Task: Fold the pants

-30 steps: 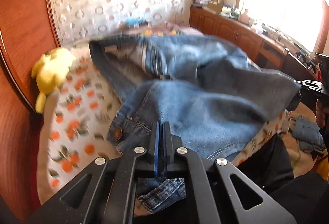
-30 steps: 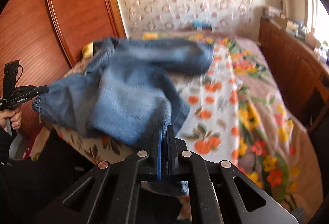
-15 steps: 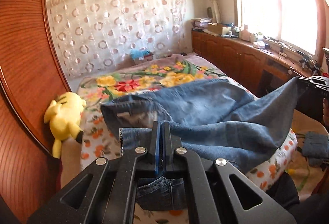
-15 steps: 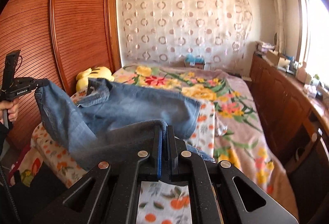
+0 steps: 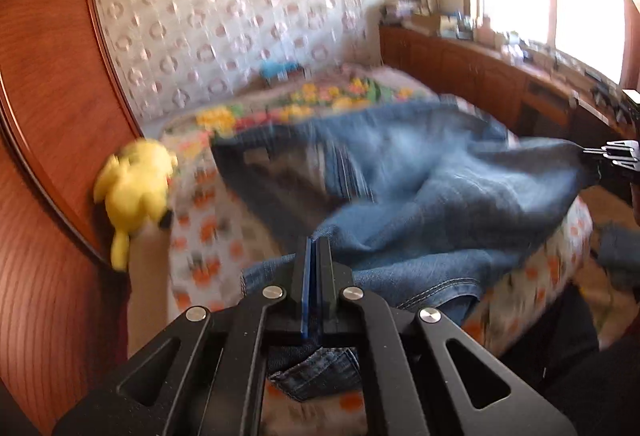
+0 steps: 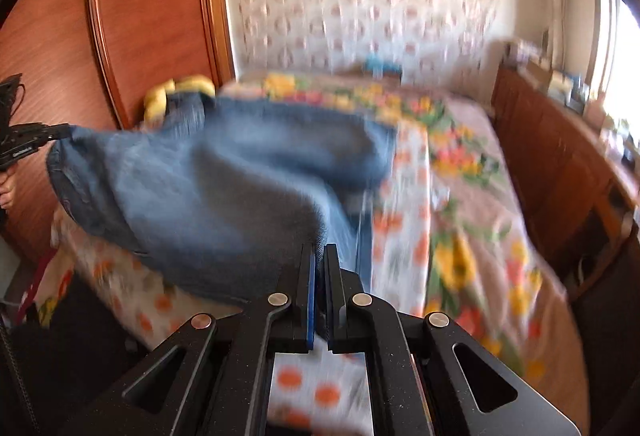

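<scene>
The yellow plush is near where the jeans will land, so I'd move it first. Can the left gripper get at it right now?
Probably not: the left gripper is shut on the jeans, so it would have to let go before taking the plush, which lies off to its side.

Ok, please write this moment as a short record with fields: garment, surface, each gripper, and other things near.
garment: blue jeans, partly lifted, stretched between both grippers
surface: bed with floral cover
left gripper: shut on jeans edge
right gripper: shut on jeans edge
nearby: yellow plush toy at the wooden wardrobe
image quality: blurred
</scene>
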### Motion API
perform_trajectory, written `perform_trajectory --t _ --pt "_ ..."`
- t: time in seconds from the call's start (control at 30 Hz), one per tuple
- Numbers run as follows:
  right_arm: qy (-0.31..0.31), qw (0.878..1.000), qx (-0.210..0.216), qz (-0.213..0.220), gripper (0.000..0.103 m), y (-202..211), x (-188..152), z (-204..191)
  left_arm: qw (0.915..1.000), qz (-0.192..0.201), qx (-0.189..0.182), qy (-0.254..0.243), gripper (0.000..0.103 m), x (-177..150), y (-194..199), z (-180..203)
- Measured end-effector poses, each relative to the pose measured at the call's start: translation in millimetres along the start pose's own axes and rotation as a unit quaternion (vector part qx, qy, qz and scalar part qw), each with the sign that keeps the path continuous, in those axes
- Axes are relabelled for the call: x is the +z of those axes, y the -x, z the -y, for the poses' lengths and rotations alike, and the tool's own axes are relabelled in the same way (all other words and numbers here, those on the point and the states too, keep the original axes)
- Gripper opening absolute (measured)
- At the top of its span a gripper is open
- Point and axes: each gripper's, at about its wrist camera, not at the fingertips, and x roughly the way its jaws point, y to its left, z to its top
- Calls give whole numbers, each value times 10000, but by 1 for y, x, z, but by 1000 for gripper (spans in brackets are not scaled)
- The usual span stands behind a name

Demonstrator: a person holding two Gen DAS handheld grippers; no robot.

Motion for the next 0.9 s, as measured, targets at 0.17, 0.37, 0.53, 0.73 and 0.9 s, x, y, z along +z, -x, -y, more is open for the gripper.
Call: perform_trajectory --t 0.17,0.37,0.53,0.73,0.9 --pt "-374 9983 181 -408 3 -8 -44 2 9991 -274 -186 263 3 -36 -2 8" --pt "-389 9989 131 -210 10 16 -31 3 9992 -8 -186 358 3 -32 26 3" --pt "-239 9997 3 1 18 35 -15 -1 9992 215 -135 323 19 -20 36 -6" --pt "-104 9997 42 218 34 38 3 -13 9982 261 -241 477 44 -4 11 -23" --pt "-95 9987 323 370 47 -10 24 -31 9981 78 -319 528 44 10 -30 -41"
